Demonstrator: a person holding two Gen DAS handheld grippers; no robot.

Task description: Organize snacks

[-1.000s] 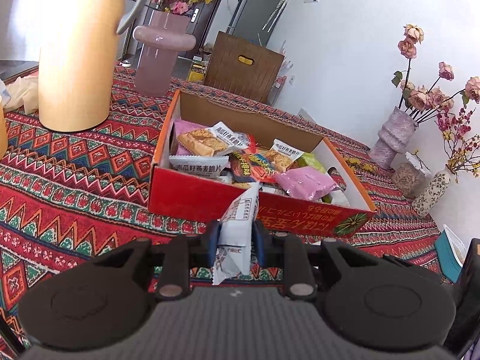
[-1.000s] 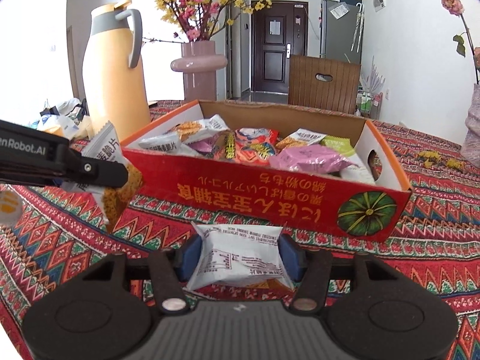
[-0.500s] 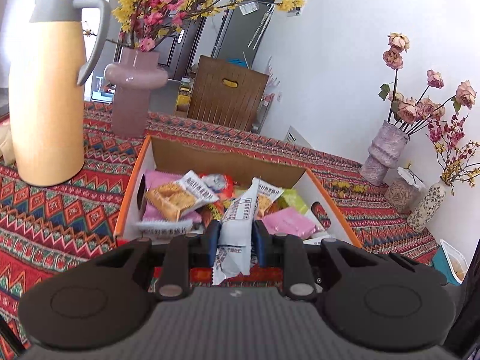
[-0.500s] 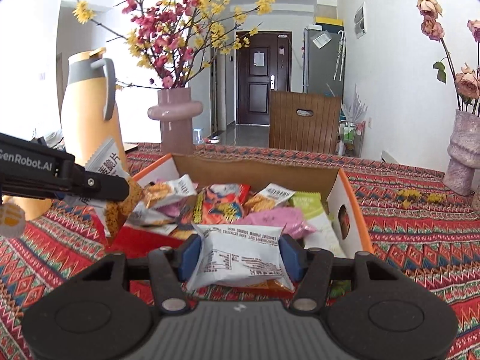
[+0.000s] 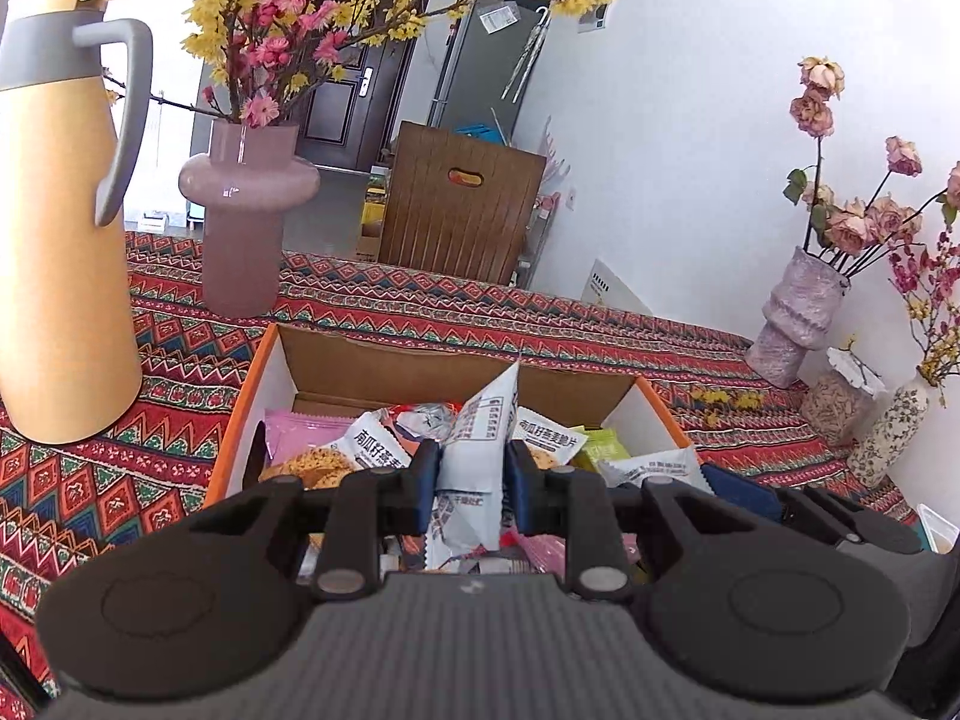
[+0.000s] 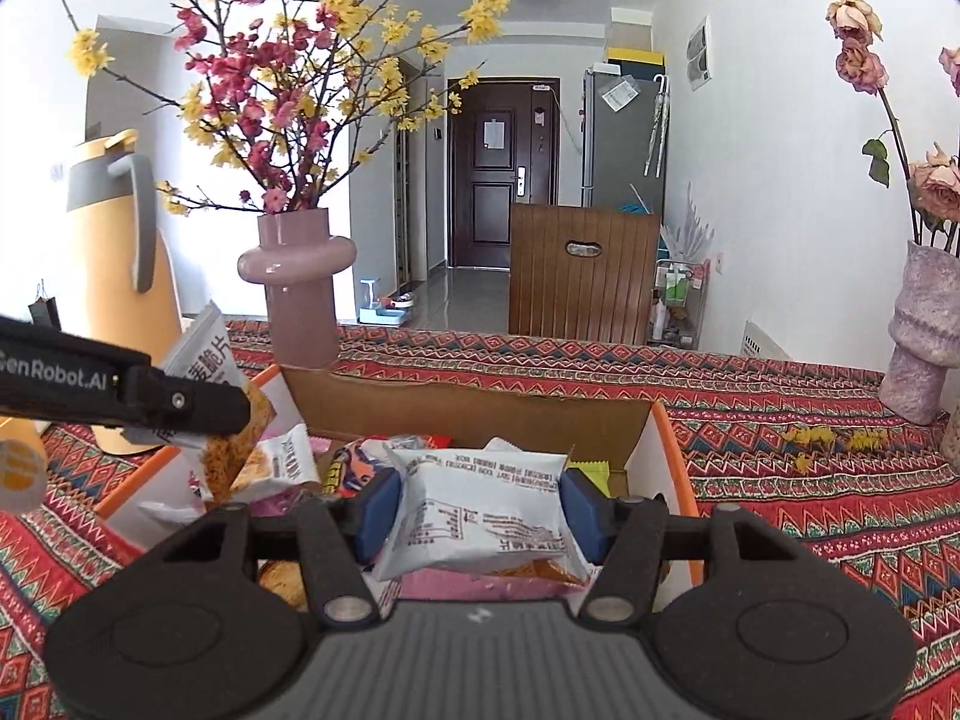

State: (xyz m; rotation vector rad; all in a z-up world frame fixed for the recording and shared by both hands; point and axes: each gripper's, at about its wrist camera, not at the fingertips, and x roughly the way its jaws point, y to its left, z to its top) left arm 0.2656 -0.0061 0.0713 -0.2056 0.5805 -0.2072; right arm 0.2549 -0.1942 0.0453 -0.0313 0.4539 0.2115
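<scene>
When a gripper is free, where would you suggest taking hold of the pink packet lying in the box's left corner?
Probably by its bare far edge. The pink packet lies flat, and a cracker packet overlaps its near side. Come down from above, since the box wall stands close on its left and blocks a sideways approach.
</scene>
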